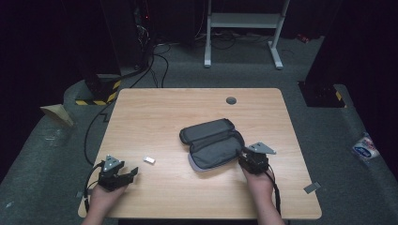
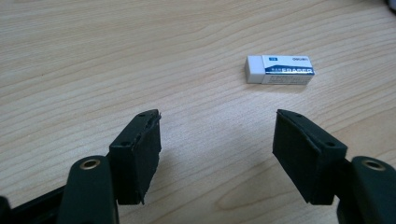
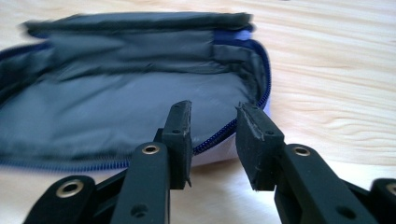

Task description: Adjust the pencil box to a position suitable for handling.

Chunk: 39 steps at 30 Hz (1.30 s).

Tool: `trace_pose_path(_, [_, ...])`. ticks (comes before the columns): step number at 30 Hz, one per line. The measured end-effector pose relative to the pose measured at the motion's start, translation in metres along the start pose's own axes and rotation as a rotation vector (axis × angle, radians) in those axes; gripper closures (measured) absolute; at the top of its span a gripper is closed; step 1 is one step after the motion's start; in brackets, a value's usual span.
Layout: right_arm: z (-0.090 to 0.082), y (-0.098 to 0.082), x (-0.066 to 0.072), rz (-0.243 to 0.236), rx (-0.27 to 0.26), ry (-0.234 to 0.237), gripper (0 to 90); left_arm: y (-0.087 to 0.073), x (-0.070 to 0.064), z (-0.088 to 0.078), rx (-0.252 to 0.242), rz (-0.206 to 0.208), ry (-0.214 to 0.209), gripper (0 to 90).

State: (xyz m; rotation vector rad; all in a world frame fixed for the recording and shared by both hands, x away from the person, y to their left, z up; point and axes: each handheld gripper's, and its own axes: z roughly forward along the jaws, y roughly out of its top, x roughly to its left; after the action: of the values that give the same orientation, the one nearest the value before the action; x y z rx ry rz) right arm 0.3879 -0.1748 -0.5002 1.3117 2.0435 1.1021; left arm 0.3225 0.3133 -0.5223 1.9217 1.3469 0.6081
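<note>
While my right gripper [image 3: 212, 140] hovers narrow-jawed, gripping nothing, at the open pouch [image 1: 213, 143] rim, I should centre the half-open, empty left gripper [image 2: 217, 154] squarely over the eraser [image 2: 279, 69] lying just ahead.

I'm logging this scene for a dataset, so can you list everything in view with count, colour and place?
pencil case: one, grey, unzipped and lying open, right of table centre
eraser: one, white with blue sleeve, on the table ahead of the left gripper
table: one, light wood
grommet: one, grey, far table edge
left gripper: one, black, jaws open with nothing between them
right gripper: one, black, at the case's zipper edge, narrow gap
</note>
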Motion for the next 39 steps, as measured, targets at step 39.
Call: trace_pose_path(39, [-0.003,0.002,0.025,-0.010,-0.020,0.061,51.1,0.030,-0.078,0.011,-0.058,0.104,-0.187,37.6])
